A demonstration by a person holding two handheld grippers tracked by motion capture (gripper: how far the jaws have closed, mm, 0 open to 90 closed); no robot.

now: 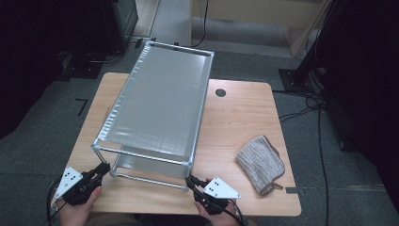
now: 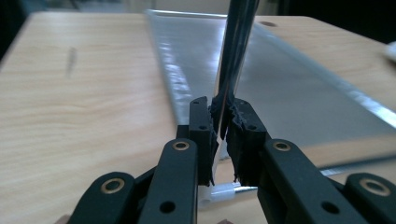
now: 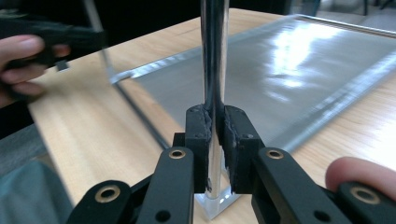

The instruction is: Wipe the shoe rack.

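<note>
1. The two-tier metal rack (image 1: pixel 157 108) stands on the tabletop (image 1: pixel 235 122), left of centre, its long side running away from the person. Its silver mesh top shelf sits above a lower shelf, carried by thin upright posts at the corners.
2. The left hand-held gripper (image 1: pixel 102 168) is clamped narrow on the near left corner post (image 2: pixel 233 65), low down near the foot; the left gripper view shows the pads pressed against the post on both sides.
3. The right hand-held gripper (image 1: pixel 190 181) is likewise closed narrow on the near right corner post (image 3: pixel 214 60), just above its clear plastic foot (image 3: pixel 217 200).
4. A folded grey knitted cloth (image 1: pixel 261 162) lies well apart on the right of the tabletop, beside the near right edge. A round dark grommet hole (image 1: pixel 220 92) sits farther back.
5. Risks, as I judge them: the posts are thin, smooth and shiny, so the pads could slide along them if the rack is lifted or pulled. Both grips are at the near end alone, so the far end could drag, tip or twist the frame. Uneven movement of the two hands could rack the frame askew or swing it toward the cloth.
6. No brand, label or readable writing is visible on anything here.
</note>
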